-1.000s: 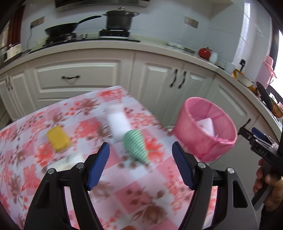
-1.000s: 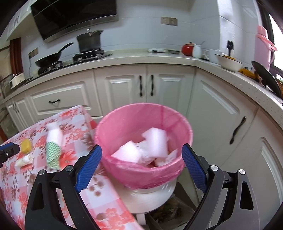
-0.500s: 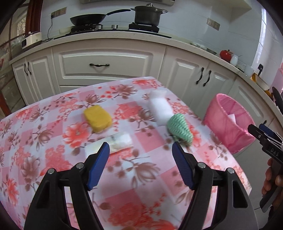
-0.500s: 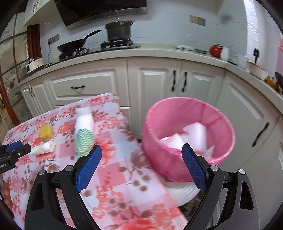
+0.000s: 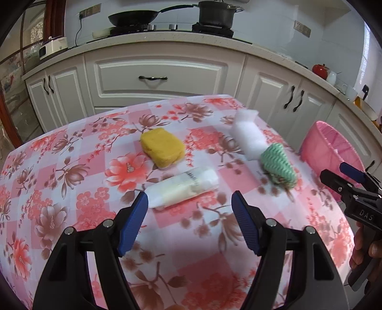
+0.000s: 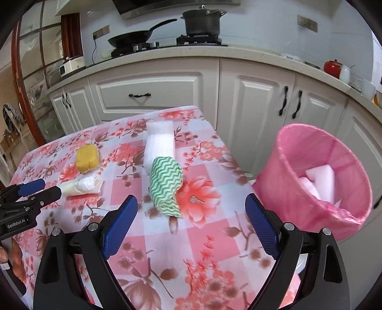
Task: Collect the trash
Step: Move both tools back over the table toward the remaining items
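On the floral table [image 5: 59, 202] lie a yellow sponge [image 5: 162, 147], a white crumpled plastic roll [image 5: 182, 187], a white foam block [image 5: 248, 138] and a green zigzag cloth [image 5: 279, 164]. My left gripper [image 5: 189, 202] is open just short of the plastic roll, nothing between its fingers. My right gripper [image 6: 191, 206] is open, with the near end of the green cloth [image 6: 166, 183] just beyond its fingertips. The pink bin [image 6: 317, 181] holds white foam pieces. In the right wrist view the left gripper [image 6: 35, 188] shows beside the plastic roll [image 6: 82, 184].
White kitchen cabinets [image 5: 157, 76] stand behind the table. On the counter are a frying pan [image 5: 133, 18], a black pot [image 5: 216, 14] and a red pot [image 5: 320, 70]. The pink bin [image 5: 331, 152] stands off the table's right edge. A person's hand [image 5: 367, 250] holds the right gripper [image 5: 343, 177].
Both views have swung left from the pink bin to the table. The trash items now sit larger and nearer my fingers. Both grippers stay open and empty.
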Action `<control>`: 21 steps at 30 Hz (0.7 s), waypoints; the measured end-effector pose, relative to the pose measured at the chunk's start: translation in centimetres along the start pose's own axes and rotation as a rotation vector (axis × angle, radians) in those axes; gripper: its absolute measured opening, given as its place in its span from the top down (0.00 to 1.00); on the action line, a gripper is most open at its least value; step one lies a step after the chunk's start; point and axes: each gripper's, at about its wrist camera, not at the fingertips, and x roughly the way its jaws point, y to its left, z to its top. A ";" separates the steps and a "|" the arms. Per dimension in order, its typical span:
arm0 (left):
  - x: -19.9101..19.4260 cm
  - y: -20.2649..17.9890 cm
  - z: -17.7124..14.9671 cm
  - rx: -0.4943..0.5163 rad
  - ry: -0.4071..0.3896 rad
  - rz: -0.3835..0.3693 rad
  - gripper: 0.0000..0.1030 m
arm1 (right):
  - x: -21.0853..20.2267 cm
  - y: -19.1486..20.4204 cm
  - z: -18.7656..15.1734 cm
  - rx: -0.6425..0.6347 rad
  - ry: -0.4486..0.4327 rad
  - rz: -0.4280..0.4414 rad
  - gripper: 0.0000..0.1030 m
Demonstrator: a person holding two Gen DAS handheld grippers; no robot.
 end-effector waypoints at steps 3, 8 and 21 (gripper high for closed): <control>1.1 0.2 0.1 0.011 0.013 0.017 0.33 | 1.2 0.5 0.3 -0.005 0.017 0.002 0.17; 2.6 0.3 0.3 0.042 0.035 0.043 0.33 | 2.8 0.9 0.6 -0.014 0.039 0.001 0.17; 6.1 0.1 1.3 0.098 0.080 0.074 0.33 | 5.8 1.9 1.4 -0.037 0.074 0.014 0.17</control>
